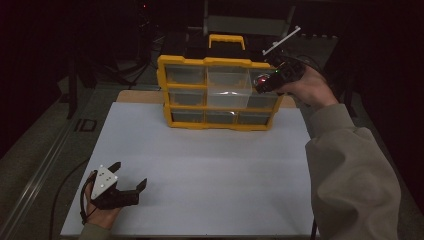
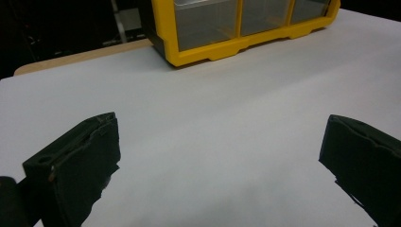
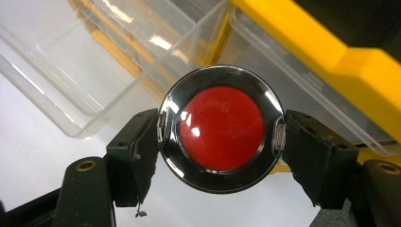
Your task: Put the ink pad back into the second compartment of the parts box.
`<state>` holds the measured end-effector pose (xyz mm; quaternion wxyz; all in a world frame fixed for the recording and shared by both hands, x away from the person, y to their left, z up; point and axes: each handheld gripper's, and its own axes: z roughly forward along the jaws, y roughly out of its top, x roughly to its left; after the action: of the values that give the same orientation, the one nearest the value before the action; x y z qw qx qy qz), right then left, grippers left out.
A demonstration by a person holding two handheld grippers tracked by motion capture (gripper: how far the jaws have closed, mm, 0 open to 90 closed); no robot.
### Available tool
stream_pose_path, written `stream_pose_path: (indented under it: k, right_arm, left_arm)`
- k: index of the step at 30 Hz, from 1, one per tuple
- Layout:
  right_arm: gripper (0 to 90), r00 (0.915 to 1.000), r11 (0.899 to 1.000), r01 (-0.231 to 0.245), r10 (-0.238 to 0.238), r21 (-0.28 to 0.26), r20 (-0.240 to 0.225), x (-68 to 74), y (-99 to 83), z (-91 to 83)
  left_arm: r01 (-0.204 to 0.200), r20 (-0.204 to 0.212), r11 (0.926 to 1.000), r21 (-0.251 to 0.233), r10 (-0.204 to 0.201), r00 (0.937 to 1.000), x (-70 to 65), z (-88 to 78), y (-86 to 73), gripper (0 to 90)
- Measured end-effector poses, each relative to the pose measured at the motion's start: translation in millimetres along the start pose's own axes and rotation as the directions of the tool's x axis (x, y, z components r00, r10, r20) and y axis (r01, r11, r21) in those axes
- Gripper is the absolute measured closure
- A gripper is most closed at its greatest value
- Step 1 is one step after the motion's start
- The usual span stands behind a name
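High view: right gripper (image 1: pixel 264 84) is hovering at the far right, beside the yellow organizer (image 1: pixel 218 92), by its pulled-out clear drawer (image 1: pixel 229 88). Left gripper (image 1: pixel 131 176) is idling near left, jaws spread.

Left gripper view: jaws are gaping over the bare white table (image 2: pixel 227 118).

Right gripper view: pads are pinching a red button (image 3: pixel 221 128) by its chrome rim. It is looking rigid, light, glossy, likely slippery; gripping across the rim seems best.
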<state>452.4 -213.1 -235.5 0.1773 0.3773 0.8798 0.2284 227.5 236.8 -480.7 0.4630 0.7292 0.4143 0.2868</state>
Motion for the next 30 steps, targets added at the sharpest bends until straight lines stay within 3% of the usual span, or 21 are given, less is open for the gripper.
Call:
stream_pose_path:
  k: [9, 16, 30]
  right_arm:
    - [29.8, 0.9995, 0.999, -0.027, 0.027, -0.039, -0.016, -5.0, 6.1, -6.9]
    - [29.8, 0.9995, 0.997, -0.017, 0.015, -0.075, -0.028, -1.3, 13.7, -13.5]
    - [29.8, 0.9957, 0.990, 0.016, -0.029, -0.139, -0.088, 27.4, 37.1, -14.1]
  left_arm:
    - [-0.001, 0.001, 1.0000, 0.003, 0.001, 1.0000, 0.2, 0.2, -0.1, 0.1]
    - [-0.001, 0.001, 1.0000, 0.004, 0.001, 1.0000, 0.1, 0.2, -0.1, 0.1]
    - [0.000, 0.001, 1.0000, 0.001, 0.000, 1.0000, 0.4, 0.0, -0.2, 0.1]
